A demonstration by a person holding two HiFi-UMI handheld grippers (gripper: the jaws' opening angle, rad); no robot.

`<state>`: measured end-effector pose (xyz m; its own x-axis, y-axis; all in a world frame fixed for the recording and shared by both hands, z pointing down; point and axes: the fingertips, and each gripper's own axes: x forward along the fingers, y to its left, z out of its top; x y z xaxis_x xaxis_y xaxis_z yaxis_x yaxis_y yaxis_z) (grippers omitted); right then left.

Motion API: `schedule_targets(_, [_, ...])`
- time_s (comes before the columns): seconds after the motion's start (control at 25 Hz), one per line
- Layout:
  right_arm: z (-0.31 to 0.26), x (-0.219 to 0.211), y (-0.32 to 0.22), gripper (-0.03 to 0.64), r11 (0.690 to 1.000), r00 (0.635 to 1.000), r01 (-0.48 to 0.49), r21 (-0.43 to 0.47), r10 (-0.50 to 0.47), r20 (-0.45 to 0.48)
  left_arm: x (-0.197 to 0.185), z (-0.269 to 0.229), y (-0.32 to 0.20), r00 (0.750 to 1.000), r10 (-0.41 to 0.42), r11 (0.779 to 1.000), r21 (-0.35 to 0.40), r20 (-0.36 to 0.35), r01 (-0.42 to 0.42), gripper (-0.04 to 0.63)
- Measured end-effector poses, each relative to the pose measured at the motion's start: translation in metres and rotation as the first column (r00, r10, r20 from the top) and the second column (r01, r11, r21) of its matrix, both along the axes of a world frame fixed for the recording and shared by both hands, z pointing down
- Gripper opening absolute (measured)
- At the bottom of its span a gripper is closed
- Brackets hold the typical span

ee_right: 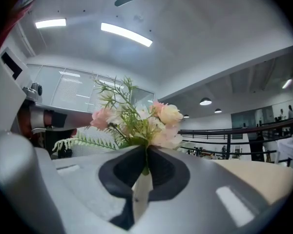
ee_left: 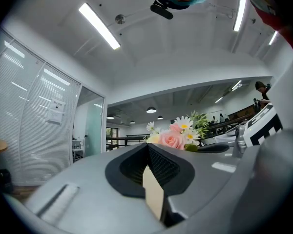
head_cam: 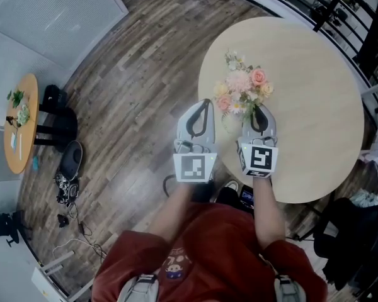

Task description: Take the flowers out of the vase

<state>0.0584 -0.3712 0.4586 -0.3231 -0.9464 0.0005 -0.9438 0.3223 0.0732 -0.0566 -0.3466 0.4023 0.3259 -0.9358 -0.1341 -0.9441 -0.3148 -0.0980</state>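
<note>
Head view: a round beige table (head_cam: 315,106) is seen at the right of the frame, w/ the flowers (head_cam: 241,87) standing near its left edge. It's a mixed bouquet of pink, peach and white blooms. The vase (head_cam: 232,124) can only just be made out there, as a pale clear shape under the bouquet, between the two gripper tips.

The right gripper (head_cam: 259,109) is pushed in at the lower right of the bouquet. The left gripper (head_cam: 203,102) is held just beside it on the left, over the wood floor (head_cam: 132,74) and not over the tabletop. A small orange side table (head_cam: 19,124) w/ a plant is only caught here, far left.

Right gripper view: this is where the grip gets settled. The right gripper (ee_right: 145,152) is pressed together on the green stems, and the flowers (ee_right: 136,118) fan out right above the pads. No vase is visible from this angle. The tabletop (ee_right: 263,172) is a beige strip at lower right, w/ a dark railing (ee_right: 234,130) behind.

Left gripper view: the left gripper (ee_left: 147,147) is seen pressed together w/ nothing between the pads. The flowers (ee_left: 178,135) are seen past the tips, slightly to the right. White daisies show up here that are barely noticed from above. Blinds (ee_left: 24,121) fill the left side.
</note>
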Motion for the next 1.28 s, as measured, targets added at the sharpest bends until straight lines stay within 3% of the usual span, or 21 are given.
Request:
schedule_targets(0.24, [-0.014,0.001,0.0,0.012,1.0,1.0,0.004,0.029,-0.004,0.012,0.001,-0.004,-0.001,1.0,0.004,1.0,0.01,-0.015,-0.004,0.008])
schedule_targets(0.36, [-0.02,0.002,0.001,0.012,0.999,1.0,0.004,0.045,-0.005,0.023,0.002,-0.005,0.001,1.0,0.011,1.0,0.013,0.011,-0.011,0.008])
schedule_targets(0.6, [-0.042,-0.001,0.004,0.012,0.994,0.999,0.011,0.105,-0.015,0.037,-0.002,-0.014,0.003,1.0,0.003,0.999,0.036,-0.026,-0.003,0.008])
schedule_targets(1.28, [-0.132,0.02,0.02,0.012,0.958,0.989,-0.037,0.284,-0.005,0.146,0.0,-0.03,0.006,0.999,0.011,0.999,0.054,-0.043,-0.009,0.008])
